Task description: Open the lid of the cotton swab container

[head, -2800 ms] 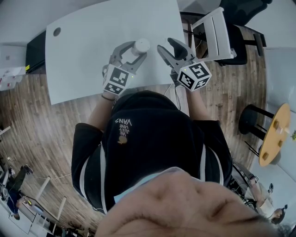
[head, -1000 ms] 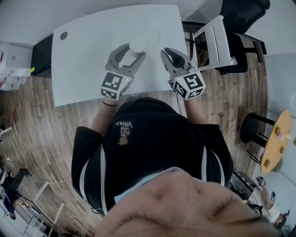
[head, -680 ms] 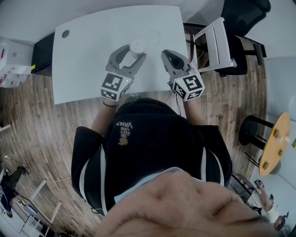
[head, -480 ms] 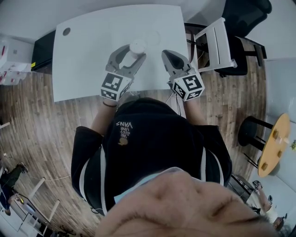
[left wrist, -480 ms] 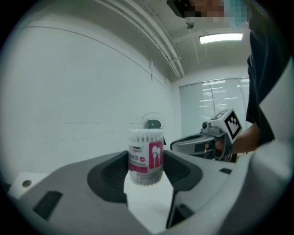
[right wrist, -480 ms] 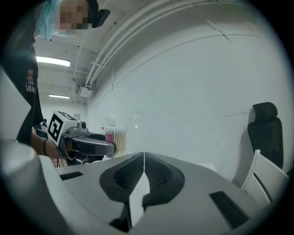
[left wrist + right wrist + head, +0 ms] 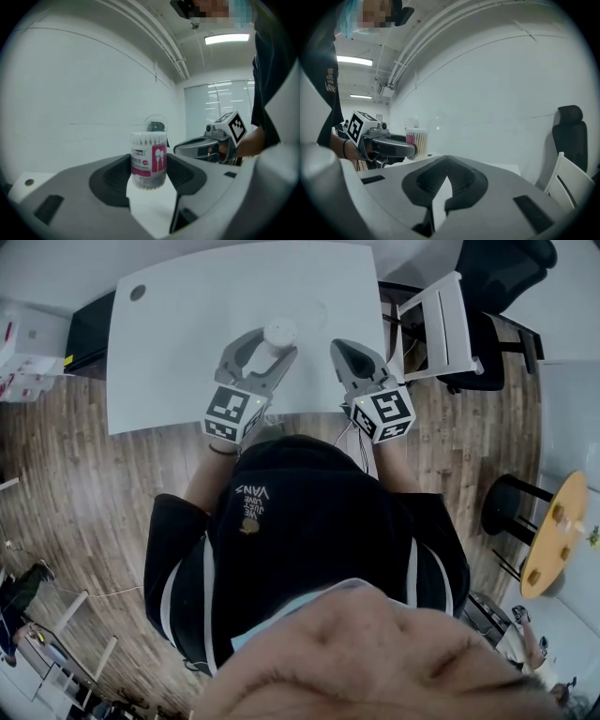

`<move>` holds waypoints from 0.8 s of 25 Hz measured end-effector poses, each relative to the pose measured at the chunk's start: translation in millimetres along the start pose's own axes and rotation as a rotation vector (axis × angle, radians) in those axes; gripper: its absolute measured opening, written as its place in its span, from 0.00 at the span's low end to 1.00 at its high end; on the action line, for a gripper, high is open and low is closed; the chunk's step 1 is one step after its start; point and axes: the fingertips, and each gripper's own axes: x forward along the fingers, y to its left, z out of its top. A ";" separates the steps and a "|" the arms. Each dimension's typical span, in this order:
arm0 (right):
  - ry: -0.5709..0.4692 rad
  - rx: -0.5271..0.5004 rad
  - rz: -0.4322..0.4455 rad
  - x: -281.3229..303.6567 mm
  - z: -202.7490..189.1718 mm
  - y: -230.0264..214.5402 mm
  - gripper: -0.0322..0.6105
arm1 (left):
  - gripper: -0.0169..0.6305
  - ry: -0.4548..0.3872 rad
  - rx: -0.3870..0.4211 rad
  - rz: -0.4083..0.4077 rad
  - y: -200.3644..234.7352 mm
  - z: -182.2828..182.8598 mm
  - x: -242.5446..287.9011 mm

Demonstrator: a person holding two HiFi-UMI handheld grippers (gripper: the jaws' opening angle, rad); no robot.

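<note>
The cotton swab container (image 7: 149,161) stands upright on the white table (image 7: 187,324), grasped by the left hand-held gripper (image 7: 274,341), whose pads press on its two sides. Its swab tips show at the top, and a clear round lid (image 7: 155,123) sits just beyond it. The right hand-held gripper (image 7: 446,171) hovers beside it, apart. Its jaws have just been closing and now meet, clenched on nothing.
</note>
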 end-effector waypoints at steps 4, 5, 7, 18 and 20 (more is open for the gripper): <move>0.003 -0.006 0.001 -2.4 0.0 3.5 0.07 | 0.40 0.001 -0.001 0.001 -2.4 -0.7 -3.7; 0.004 -0.007 0.001 -2.4 0.0 4.7 0.07 | 0.40 0.001 -0.003 0.001 -2.4 -0.9 -5.1; 0.005 -0.009 0.001 -2.3 -0.6 6.8 0.07 | 0.40 0.002 -0.004 0.002 -2.2 -1.9 -7.5; 0.009 -0.030 0.011 3.1 0.1 11.0 0.07 | 0.40 -0.001 -0.005 0.012 2.0 -3.1 -11.3; 0.007 -0.030 0.013 2.8 0.6 11.0 0.07 | 0.40 0.000 -0.005 0.014 1.9 -2.6 -11.6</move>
